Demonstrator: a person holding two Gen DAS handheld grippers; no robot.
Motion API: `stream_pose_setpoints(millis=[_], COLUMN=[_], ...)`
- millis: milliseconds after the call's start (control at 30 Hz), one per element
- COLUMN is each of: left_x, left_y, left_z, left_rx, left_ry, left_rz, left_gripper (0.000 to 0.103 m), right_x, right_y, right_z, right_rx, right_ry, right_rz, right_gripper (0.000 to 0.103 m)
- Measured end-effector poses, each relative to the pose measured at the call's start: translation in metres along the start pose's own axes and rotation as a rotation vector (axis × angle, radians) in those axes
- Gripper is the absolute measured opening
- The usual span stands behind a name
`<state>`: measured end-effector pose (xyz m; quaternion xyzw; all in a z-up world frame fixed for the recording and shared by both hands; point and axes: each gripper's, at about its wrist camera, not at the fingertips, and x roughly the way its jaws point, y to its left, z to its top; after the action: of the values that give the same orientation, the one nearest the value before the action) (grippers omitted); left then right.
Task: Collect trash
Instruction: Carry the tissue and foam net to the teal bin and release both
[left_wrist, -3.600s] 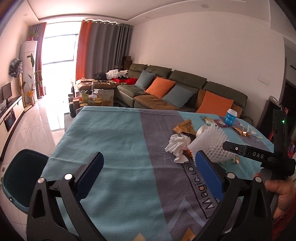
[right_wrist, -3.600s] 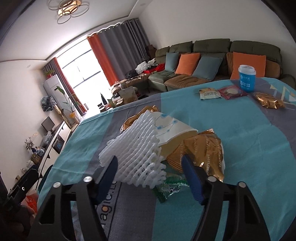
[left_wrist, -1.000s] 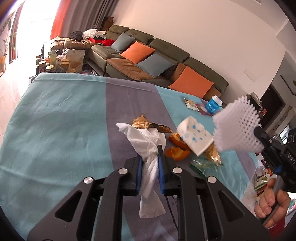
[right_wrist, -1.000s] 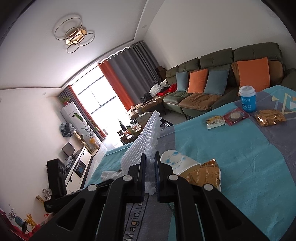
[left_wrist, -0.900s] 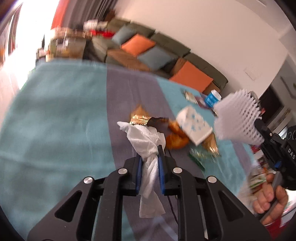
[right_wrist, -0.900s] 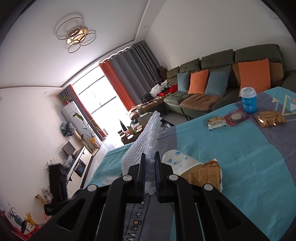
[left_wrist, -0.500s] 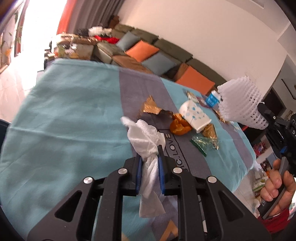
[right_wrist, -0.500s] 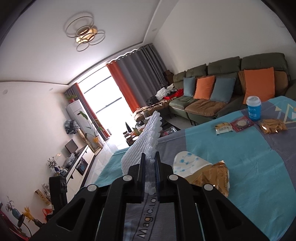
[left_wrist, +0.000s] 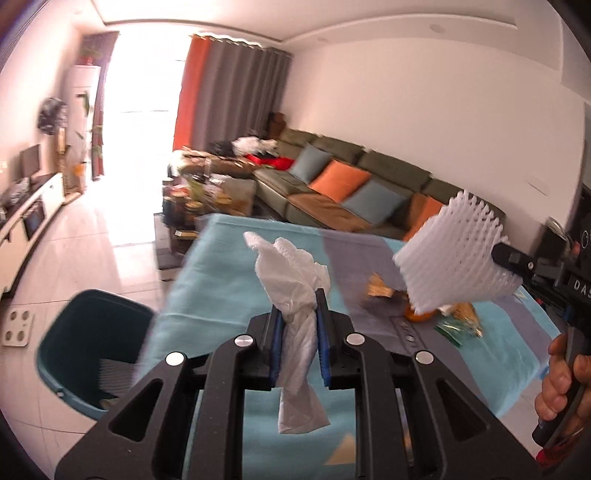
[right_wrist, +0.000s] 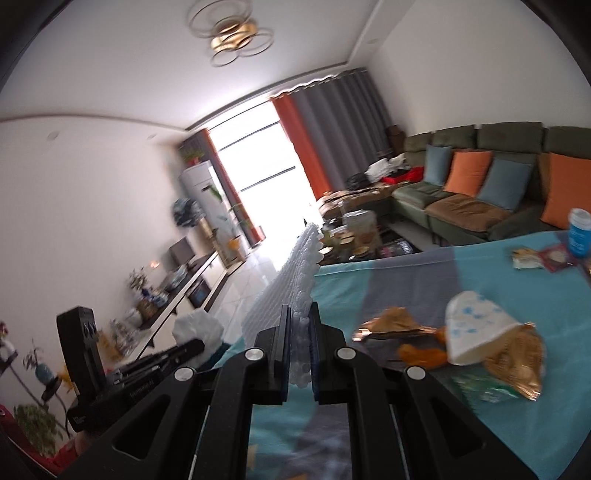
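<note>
Teal-grey tablecloth (right_wrist: 424, 291): wrappers (right_wrist: 513, 350), paper cup (right_wrist: 474, 325), blue cup (right_wrist: 579, 232).

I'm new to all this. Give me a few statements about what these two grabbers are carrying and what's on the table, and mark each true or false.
1. The left gripper has its jaws shut on a white tissue. True.
2. The right gripper is empty. False: it clamps a white foam net.
3. A teal bin stands on the floor beside the table. True.
4. The table is cleared of trash. False: a gold wrapper and a crushed paper cup lie there.
5. The blue cup is in the bin. False: it stands on the table.
</note>
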<state>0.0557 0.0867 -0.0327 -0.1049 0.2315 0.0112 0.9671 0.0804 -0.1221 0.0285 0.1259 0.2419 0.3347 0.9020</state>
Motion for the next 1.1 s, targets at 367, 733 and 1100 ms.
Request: stream_pose_setpoints(millis=[367,733,1100], left_x=[-0.048,-0.084,-0.070], left_y=[0.073,0.125,0.170], left_z=[0.014,0.018,0.000], left_rx=[-0.074,-0.125,-0.189], left_ry=[-0.088,-0.103,-0.019], left_rz=[0.177,0.272,0.339], left_gripper=[0.018,0.018,0.018], right_x=[0.081,0.149,0.219], right_y=[0.070,0.131,0.178], right_z=[-0.005,-0.011,-0.033], right_rx=[-0.158,-0.287,-0.396], right_ry=[0.128,0.240,0.395], right_rz=[0.122,0.206,0.234], right_gripper=[0.008,0.008,0.008])
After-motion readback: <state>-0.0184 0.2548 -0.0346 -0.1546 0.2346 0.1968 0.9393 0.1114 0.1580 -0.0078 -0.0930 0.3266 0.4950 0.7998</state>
